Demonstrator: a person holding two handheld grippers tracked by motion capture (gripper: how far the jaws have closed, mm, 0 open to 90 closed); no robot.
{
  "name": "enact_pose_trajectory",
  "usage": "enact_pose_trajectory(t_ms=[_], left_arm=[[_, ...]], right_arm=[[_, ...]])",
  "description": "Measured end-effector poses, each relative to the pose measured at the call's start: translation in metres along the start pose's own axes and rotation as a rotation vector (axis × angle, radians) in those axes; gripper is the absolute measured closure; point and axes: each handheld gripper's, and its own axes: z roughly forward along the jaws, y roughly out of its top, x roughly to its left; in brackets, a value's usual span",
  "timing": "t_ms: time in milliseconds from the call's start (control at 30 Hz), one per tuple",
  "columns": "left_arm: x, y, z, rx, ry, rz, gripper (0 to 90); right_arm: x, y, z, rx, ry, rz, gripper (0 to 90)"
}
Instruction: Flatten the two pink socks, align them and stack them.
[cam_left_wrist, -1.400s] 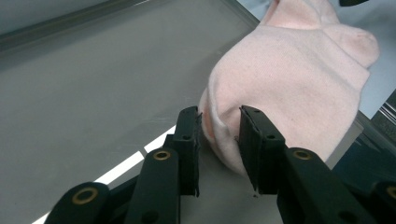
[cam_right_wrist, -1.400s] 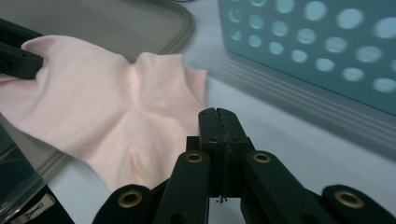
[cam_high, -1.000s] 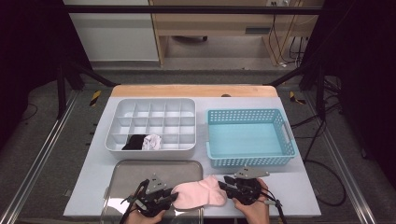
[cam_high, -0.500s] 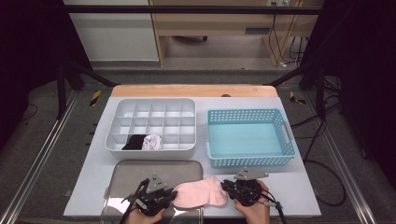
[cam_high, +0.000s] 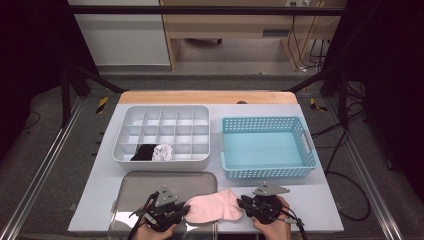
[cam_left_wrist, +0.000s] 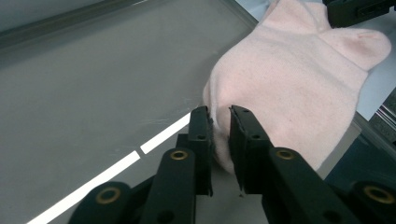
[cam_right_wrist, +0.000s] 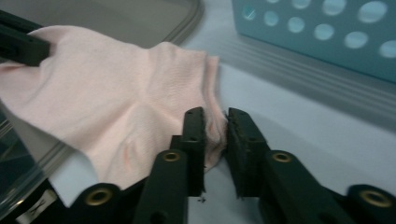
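Between my left gripper (cam_high: 181, 210) and right gripper (cam_high: 243, 204), the sock (cam_high: 212, 206) has drawn out flatter, its 3 o'clock end shifted slightly.

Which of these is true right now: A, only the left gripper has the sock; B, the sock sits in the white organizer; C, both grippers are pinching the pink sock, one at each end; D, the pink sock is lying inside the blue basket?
C: the left gripper and right gripper each clamp an edge of the sock.
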Motion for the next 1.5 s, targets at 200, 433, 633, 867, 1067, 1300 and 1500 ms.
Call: enact_pose_trajectory(t_ms=[200,433,633,867,1067,1300,1500], left_arm=[[-0.001,0.009,0.002,-0.024,-0.005,0.006,85.7],[-0.004,0.017,0.018,-0.032,0.026,0.039,83.3],[0.003,0.019,0.006,-0.083,0.031,0.030,67.1],[-0.002,0.035,-0.013,-0.167,0.004,0.078,69.7],[-0.022,0.051,0.002,-0.152,-0.011,0.118,84.2],[-0.036,0.061,0.035,-0.098,-0.065,0.119,88.9],[-0.045,0.056,0.057,-0.028,-0.074,0.142,89.0]], right_arm=[[-0.003,0.007,-0.007,-0.003,-0.026,0.011,82.0],[-0.019,0.012,-0.005,-0.009,-0.107,0.005,79.5],[-0.018,0.012,-0.011,-0.065,-0.111,0.017,67.1],[-0.022,0.006,-0.032,-0.131,-0.105,0.062,64.9],[-0.016,0.002,-0.030,-0.108,-0.077,0.070,62.2],[-0.012,-0.001,-0.016,-0.074,-0.075,0.074,53.3],[-0.014,-0.002,-0.005,-0.054,-0.103,0.050,54.9]])
